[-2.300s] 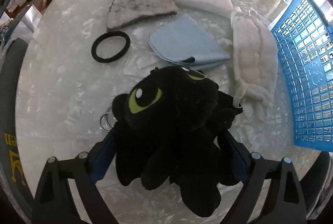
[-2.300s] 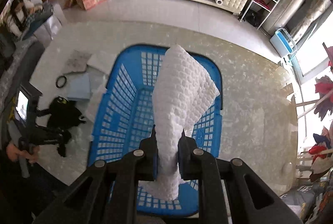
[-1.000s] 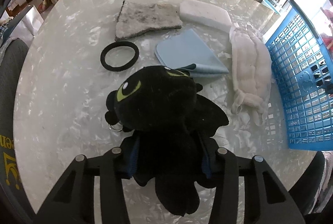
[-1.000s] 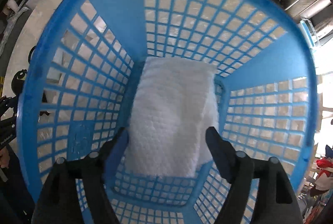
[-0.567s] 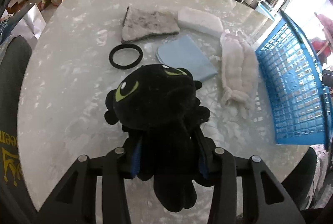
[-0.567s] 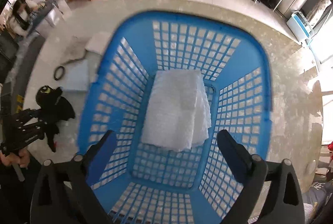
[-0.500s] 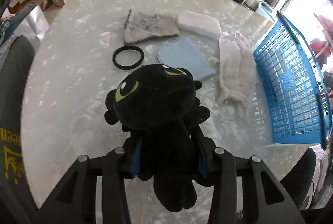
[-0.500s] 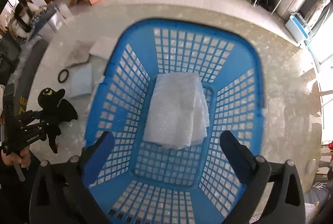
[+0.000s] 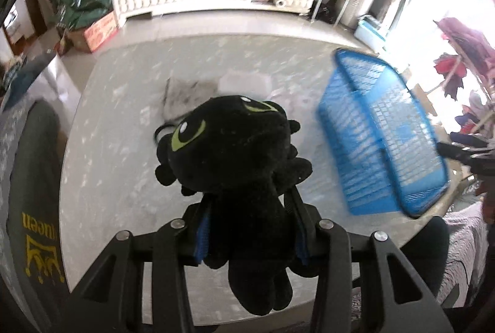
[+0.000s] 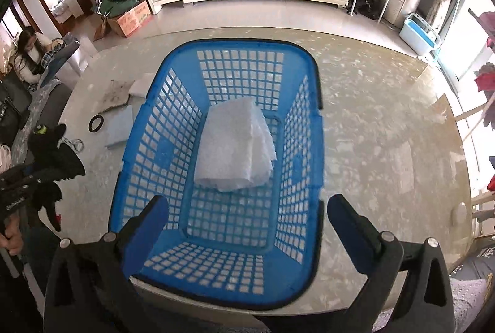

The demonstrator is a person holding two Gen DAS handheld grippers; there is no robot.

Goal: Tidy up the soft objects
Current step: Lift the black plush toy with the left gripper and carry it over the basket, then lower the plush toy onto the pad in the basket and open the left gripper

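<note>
Since a second ago I have lifted the black plush toy (image 9: 235, 153) well clear of the marble table (image 9: 123, 104); before, it hung just above the cloths. My left gripper (image 9: 247, 227) pinches its body between narrow jaws, head forward, green eyes showing, legs dangling below the fingers. Open tabletop lies to its left; the blue basket (image 10: 216, 79) stands to its right, near the table's edge. My right gripper (image 10: 247, 218) hovers above the basket's near rim, jaws spread wide and empty. Inside the basket lies the folded white towel (image 10: 235, 144), flat on the floor grid. Beside the basket remain a grey cloth (image 10: 116, 94), black hair band (image 10: 96, 124) and pale blue cloth (image 10: 119, 128).
</note>
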